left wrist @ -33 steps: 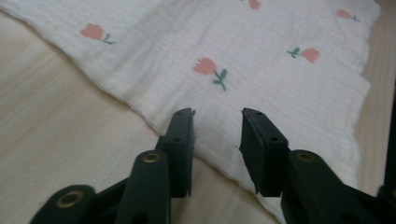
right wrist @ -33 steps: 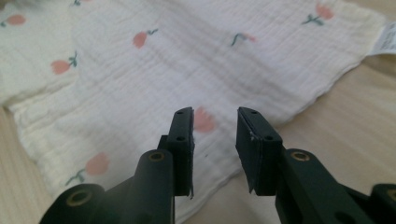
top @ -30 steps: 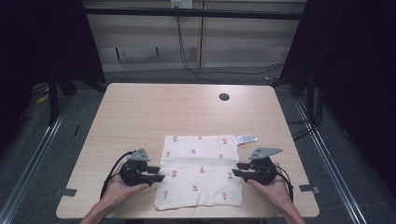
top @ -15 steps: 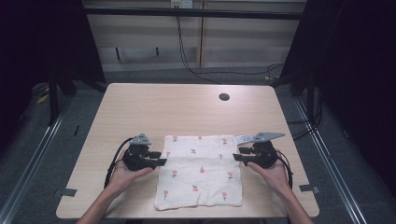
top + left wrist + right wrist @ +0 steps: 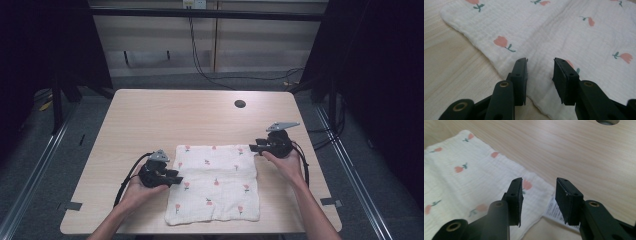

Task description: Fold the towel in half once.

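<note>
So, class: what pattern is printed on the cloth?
The cloth is white with small pink flowers on green stems, clearest in the left gripper view.

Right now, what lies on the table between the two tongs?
The white flowered cloth spans the stretch between the left tongs and right tongs, as the high view shows.

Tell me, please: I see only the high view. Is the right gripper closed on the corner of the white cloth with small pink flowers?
Observer: No. In the right gripper view, the right gripper is open, its jaws apart above the corner of the white flowered muslin cloth.
Operator: Is something under that corner?
Observer: Yes, a white printed care label sticks out from the cloth's edge, on the light wooden table.
Operator: And the left gripper?
Observer: The left gripper is open too, jaws over the cloth's near edge, gripping nothing.
</note>
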`<state>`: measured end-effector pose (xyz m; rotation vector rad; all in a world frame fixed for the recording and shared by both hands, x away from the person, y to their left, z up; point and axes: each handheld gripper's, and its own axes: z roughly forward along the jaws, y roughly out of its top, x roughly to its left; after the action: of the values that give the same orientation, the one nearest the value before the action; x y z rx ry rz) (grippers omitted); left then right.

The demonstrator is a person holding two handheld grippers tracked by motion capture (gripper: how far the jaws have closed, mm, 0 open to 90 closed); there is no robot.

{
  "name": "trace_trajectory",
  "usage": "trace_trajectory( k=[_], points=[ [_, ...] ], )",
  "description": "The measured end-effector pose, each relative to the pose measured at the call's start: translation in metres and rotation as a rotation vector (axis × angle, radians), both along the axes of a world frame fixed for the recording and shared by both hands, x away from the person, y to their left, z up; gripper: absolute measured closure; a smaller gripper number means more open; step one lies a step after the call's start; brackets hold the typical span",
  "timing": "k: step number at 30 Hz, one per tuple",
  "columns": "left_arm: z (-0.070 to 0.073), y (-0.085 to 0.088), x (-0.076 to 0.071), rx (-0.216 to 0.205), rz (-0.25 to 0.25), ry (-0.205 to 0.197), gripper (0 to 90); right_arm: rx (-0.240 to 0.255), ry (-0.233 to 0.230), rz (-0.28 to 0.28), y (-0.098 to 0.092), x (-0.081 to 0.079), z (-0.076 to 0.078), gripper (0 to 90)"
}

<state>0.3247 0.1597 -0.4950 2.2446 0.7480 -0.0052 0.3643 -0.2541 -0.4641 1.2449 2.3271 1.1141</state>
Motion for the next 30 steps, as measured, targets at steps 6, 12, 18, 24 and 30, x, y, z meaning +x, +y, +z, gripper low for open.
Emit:
trace_trajectory(
  k=[6,12,18,24,30],
  points=[
    [0.0,-0.002,-0.007,-0.001,-0.019,0.006,62.3,-0.024,0.051,-0.021,0.001,0.022,-0.021,57.0],
    [0.007,0.003,-0.003,-0.04,0.001,0.001,60.7,-0.016,0.083,-0.056,-0.001,0.032,-0.031,56.7],
    [0.011,0.008,0.015,-0.03,0.056,0.001,56.3,-0.042,0.097,-0.03,0.007,0.038,-0.031,61.7],
    [0.017,0.016,0.032,-0.058,0.082,-0.035,49.7,-0.079,0.098,-0.028,0.008,0.035,-0.032,64.8],
    [0.013,0.02,0.053,-0.051,0.14,-0.018,48.7,-0.093,0.081,-0.008,0.013,0.035,-0.035,71.3]
  ],
)
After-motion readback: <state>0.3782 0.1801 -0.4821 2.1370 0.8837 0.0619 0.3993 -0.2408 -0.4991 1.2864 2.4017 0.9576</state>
